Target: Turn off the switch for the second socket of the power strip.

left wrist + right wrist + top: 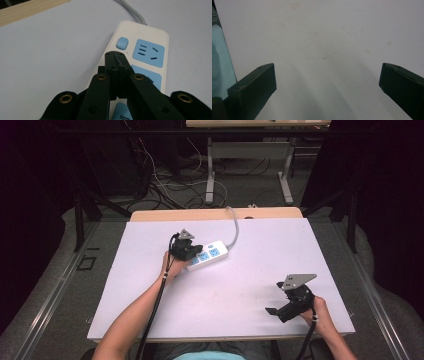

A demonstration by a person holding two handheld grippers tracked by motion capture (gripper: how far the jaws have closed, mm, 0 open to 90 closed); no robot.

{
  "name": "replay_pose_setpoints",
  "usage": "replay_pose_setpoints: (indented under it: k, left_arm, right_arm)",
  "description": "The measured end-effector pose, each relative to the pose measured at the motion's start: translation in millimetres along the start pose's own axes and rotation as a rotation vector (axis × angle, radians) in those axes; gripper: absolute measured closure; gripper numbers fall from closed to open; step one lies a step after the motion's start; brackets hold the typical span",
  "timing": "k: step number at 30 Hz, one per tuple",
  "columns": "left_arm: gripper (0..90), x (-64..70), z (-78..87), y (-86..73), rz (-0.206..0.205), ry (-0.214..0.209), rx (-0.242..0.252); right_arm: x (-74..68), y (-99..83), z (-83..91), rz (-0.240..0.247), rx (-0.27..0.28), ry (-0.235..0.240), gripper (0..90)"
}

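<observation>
Nearest the camera, at five o'clock on the white tabletop, the right hand-held gripper is resting with jaws spread wide, holding nothing. Well apart at eleven o'clock, the left hand-held gripper is hovering over the white power strip, jaws pressed together beside its blue switch.

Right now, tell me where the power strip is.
In the high view the power strip lies left of centre on the white table, its cable running to the far edge. The shut left gripper hovers over its near end.
</observation>
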State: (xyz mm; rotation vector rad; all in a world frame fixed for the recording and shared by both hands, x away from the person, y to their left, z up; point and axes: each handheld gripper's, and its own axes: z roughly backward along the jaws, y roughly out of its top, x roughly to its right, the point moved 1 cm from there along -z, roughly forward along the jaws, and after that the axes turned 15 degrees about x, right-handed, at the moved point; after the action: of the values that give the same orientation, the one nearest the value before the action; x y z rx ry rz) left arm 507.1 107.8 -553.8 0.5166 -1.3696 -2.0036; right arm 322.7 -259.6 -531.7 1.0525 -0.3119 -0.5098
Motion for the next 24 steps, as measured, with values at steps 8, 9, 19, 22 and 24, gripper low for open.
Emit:
replay_pose_setpoints:
  k: [8, 9, 19, 22, 24]
  left_arm:
    - [90.0, -0.1, 0.0, 0.1, -0.002, 0.004, -0.001]
    - [90.0, -0.1, 0.0, 0.1, -0.002, 0.004, -0.001]
    - [90.0, 0.9, 1.2, 2.2, 0.012, 0.009, 0.023]
    - [90.0, 1.9, 1.2, 3.0, -0.006, 0.009, 0.008]
    - [90.0, 2.7, 1.3, 3.4, -0.011, 0.013, 0.000]
  right_arm:
    - [0.0, 0.3, -0.1, -0.001, -0.012, 0.001, 0.7]
    - [-0.1, -0.1, -0.8, -0.002, 0.001, -0.003, 0.7]
    - [0.6, 0.4, -0.7, 0.009, -0.007, 0.006, 0.7]
    - [0.2, -0.2, -1.6, 0.010, 0.008, 0.001, 0.7]
    - [0.1, -0.1, -1.8, 0.009, 0.009, -0.003, 0.7]
